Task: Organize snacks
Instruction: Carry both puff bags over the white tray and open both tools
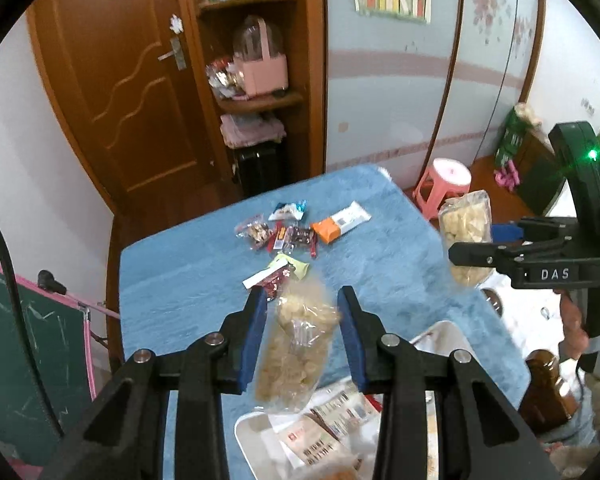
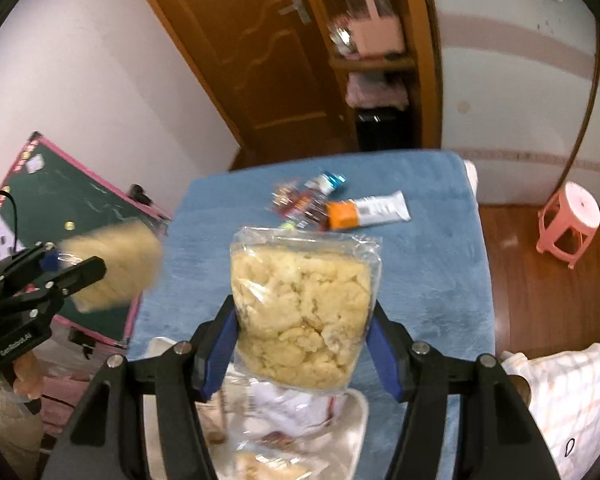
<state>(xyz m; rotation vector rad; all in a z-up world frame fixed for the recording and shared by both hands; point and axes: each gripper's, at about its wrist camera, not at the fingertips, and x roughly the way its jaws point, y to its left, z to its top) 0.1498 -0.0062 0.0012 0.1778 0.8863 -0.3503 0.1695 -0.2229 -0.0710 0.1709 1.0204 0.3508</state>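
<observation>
Left wrist view: the bench (image 1: 180, 280), under a blue fleecy cover, is the landmark here. On its near edge sits a white tray (image 1: 246, 424) with flat packets in it. Above that tray the left gripper (image 1: 304, 308) holds a clear bag of pale crisps (image 1: 296, 356) off the bench; its jaws stand fairly narrow, clamped on the bag's sides. Over the bench's right edge the right gripper (image 1: 456, 254) lifts a second clear bag of yellow puffed pieces (image 1: 466, 224). In the right wrist view that bag (image 2: 304, 312) fills the gap between the blue pads, the jaws (image 2: 304, 344) about half apart and pressed on it. Toward the bench's far end lies a cluster of small snack packets (image 1: 284, 236), with an orange and white bar (image 1: 340, 222) beside it.
</observation>
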